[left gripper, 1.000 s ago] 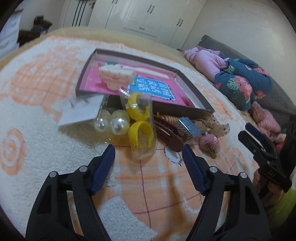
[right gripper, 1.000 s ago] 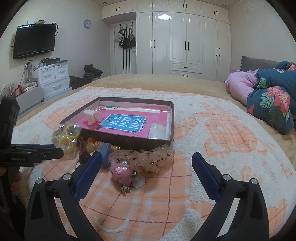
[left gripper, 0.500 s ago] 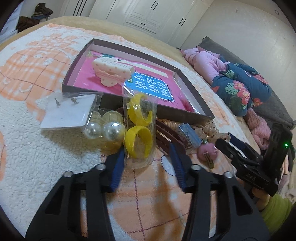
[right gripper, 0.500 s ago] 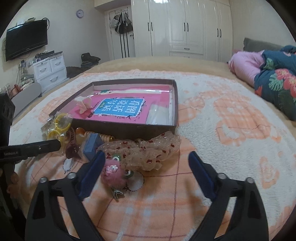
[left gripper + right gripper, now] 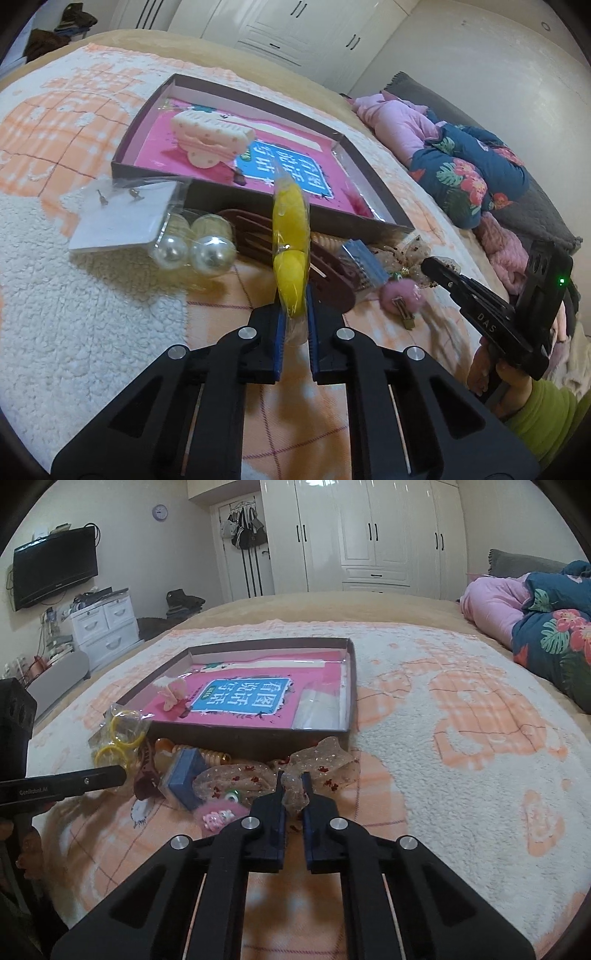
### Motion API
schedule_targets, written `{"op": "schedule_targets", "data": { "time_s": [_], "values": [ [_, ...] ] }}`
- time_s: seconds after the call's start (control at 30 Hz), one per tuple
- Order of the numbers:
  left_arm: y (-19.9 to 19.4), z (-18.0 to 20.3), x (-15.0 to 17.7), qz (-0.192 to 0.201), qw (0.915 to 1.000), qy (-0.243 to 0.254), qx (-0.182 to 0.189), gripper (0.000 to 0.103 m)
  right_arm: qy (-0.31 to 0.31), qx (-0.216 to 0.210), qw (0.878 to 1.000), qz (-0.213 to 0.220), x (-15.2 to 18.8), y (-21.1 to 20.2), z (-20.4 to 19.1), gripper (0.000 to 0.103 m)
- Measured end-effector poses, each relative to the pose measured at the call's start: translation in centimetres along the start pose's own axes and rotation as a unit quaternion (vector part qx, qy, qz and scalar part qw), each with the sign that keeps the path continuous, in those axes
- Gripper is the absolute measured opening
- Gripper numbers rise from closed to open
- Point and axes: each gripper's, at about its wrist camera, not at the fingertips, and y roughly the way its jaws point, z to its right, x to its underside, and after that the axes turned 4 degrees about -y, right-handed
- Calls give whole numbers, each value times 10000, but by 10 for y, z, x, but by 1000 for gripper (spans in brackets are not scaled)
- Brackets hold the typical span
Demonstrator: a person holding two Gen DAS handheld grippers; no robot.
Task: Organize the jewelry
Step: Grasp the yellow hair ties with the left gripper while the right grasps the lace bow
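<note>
Both grippers pinching something off the pile in front of the tray

The left gripper [image 5: 293, 325] is clamped on the bag of yellow rings [image 5: 290, 236], held edge-on at center frame, just off the blanket [image 5: 92, 295]. The right gripper [image 5: 293, 797] is closed on the lower edge of the sheer sequin bow [image 5: 314, 764], lying against the box tray [image 5: 352, 686] at mid-frame. The bag looks light and slippery, so pinching through a ring beats grabbing loose film. The bow is floppy and will probably droop and snag the pink pom clip [image 5: 218, 814]; the knot seems the safer hold. The pearl earrings [image 5: 192, 251] on their card and the brown hair clip [image 5: 325, 273] sit left of center, untouched.
</note>
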Motion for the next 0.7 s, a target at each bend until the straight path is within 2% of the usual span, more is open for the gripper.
{"op": "schedule_targets", "data": {
  "time_s": [0.43, 0.7],
  "values": [
    [-17, 16, 6, 111, 9993, 333, 163, 4, -17, 406, 9988, 258, 5, -36, 11, 6],
    [-25, 33, 4, 231, 9976, 593, 273, 4, -153, 719, 9953, 635, 0, -59, 10, 5]
  ]
}}
